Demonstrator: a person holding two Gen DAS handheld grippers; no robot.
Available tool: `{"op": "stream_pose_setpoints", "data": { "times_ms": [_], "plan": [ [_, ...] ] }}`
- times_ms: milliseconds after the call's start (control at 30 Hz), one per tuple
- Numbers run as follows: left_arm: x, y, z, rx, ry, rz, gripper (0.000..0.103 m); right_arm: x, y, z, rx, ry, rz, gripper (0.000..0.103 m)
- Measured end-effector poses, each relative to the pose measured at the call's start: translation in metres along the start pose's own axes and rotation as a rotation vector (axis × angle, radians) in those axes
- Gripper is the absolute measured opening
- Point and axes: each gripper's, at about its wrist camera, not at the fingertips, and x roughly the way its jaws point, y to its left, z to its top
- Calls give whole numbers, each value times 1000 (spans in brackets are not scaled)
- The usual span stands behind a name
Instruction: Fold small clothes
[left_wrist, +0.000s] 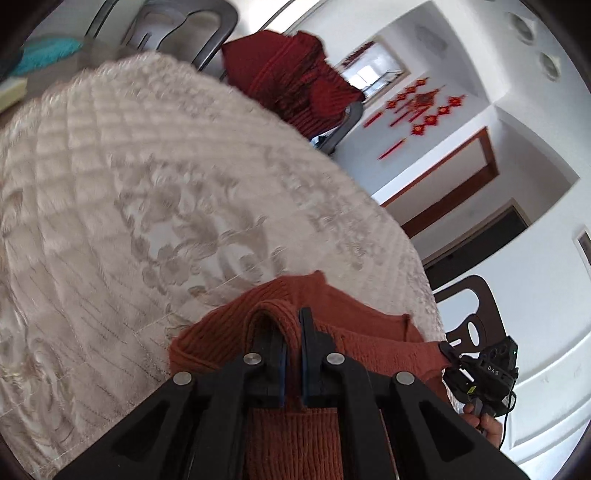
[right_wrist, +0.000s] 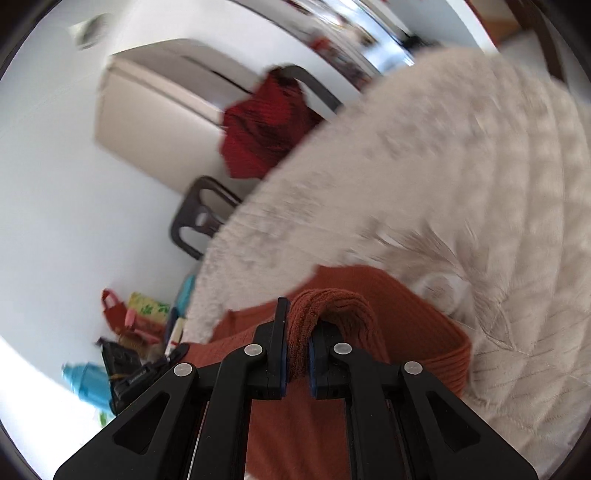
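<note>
Left wrist view: my left gripper (left_wrist: 291, 354) pinches a fold of the rust sweater (left_wrist: 369, 343), nearly closed, above the tablecloth (left_wrist: 147, 184). Right wrist view: my right gripper (right_wrist: 297, 354) likewise clamps a sweater fold (right_wrist: 332, 306). Sweater spans 3 to 9 o'clock between them; its lower part is cut off, background blurred.

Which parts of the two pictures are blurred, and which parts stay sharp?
Left wrist view: the tablecloth is smeared by motion, while the left gripper and the rust knit garment look sharp. Right wrist view: the blur is stronger across cloth and room; the right gripper is crisp.
</note>
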Motion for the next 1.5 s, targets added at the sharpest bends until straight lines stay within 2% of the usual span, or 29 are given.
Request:
{"op": "stream_pose_setpoints", "data": {
  "times_ms": [67, 133, 167, 200, 233, 267, 367, 433, 533, 600, 667, 700, 733, 767, 800, 867, 967, 1100, 1167, 1267, 1333, 1400, 1500],
  "plan": [
    [1, 3, 2, -36, 12, -18, 9, 1, -4, 3, 31, -2, -7, 14],
    [-5, 1, 4, -41, -21, -28, 21, -4, -2, 5, 28, -29, 10, 26],
    [-8, 0, 6, -40, -35, -34, 25, -6, 0, 7, 21, -43, 19, 38],
    [-12, -1, 7, -39, -56, -37, 35, -11, 2, 9, 15, -65, 26, 47],
    [-17, -3, 9, -37, -84, -28, 40, -15, 4, 11, 9, -84, 30, 49],
    [-21, -4, 10, -33, -108, -19, 40, -19, 6, 13, -1, -96, 34, 49],
    [-34, -10, 8, -15, -137, -12, 40, -27, 13, 11, -40, -110, 28, 49],
    [-46, -18, -2, 33, -149, -12, 40, -34, 19, 1, -96, -106, 23, 49],
    [-56, -31, -24, 120, -134, -26, 40, -42, 27, -23, -191, -88, -1, 49],
    [-55, -34, -39, 172, -104, -2, 40, -42, 28, -39, -235, -66, -47, 46],
    [-49, -31, -54, 216, -55, 40, 40, -40, 24, -52, -273, -32, -110, 36],
    [-46, -29, -58, 228, -35, 77, 40, -40, 19, -59, -288, -17, -152, 35],
    [-40, -25, -64, 242, -8, 122, 35, -39, 14, -63, -298, -7, -191, 34],
    [-42, -25, -69, 271, -22, 135, 35, -42, 9, -66, -308, -14, -213, 16],
    [-45, -27, -72, 299, -35, 145, 35, -46, 6, -67, -312, -19, -229, 9],
    [-49, -30, -74, 317, -31, 166, 35, -53, 7, -69, -321, -30, -247, 9],
    [-60, -42, -78, 348, -52, 187, 35, -58, 25, -77, -400, -47, -301, 11],
    [-67, -77, -92, 424, -87, 142, 35, -47, 53, -94, -487, -23, -258, 12],
    [-58, -89, -99, 461, -67, 133, 35, -34, 60, -103, -515, 15, -237, 12],
    [-38, -91, -110, 493, -25, 209, 35, -13, 66, -115, -558, 74, -236, 12],
    [-27, -78, -116, 456, 24, 242, 34, -1, 60, -121, -572, 127, -248, 12],
    [-34, -77, -120, 454, 13, 226, 34, -5, 54, -119, -545, 134, -222, 12],
    [-38, -75, -125, 464, 27, 236, 34, -15, 55, -118, -555, 118, -228, 12]
  ]
}}
